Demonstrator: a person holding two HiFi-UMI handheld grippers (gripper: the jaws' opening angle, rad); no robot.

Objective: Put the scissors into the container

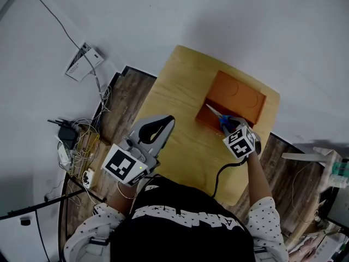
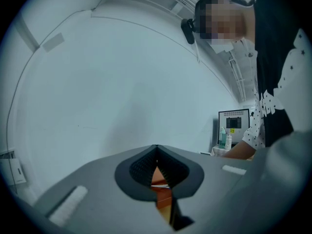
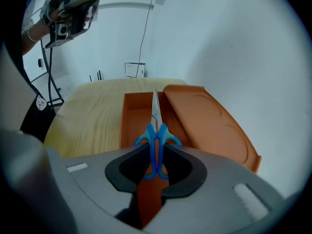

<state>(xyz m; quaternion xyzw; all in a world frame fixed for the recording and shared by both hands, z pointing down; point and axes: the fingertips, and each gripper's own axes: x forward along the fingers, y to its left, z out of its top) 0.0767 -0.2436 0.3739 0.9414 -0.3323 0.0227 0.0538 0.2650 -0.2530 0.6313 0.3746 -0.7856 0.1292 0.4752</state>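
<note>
Scissors [image 1: 214, 113] with blue handles hang from my right gripper [image 1: 229, 126], which is shut on the handles. In the right gripper view the scissors [image 3: 155, 112] point forward and down, blades closed, over the open trough of the orange container [image 3: 135, 112]. The container's lid [image 3: 209, 123] stands open to the right of the blades. In the head view the container [image 1: 203, 118] sits at the far right of the wooden table [image 1: 174, 97]. My left gripper [image 1: 170, 119] is held up over the table's left edge, shut on nothing; its tips [image 2: 156, 150] meet.
Tangled cables and a power strip [image 1: 76, 146] lie on the floor to the left. A white device [image 1: 84, 63] sits by the wall. A white rack [image 1: 327, 160] stands to the right. A monitor [image 2: 234, 122] and bottles show in the left gripper view.
</note>
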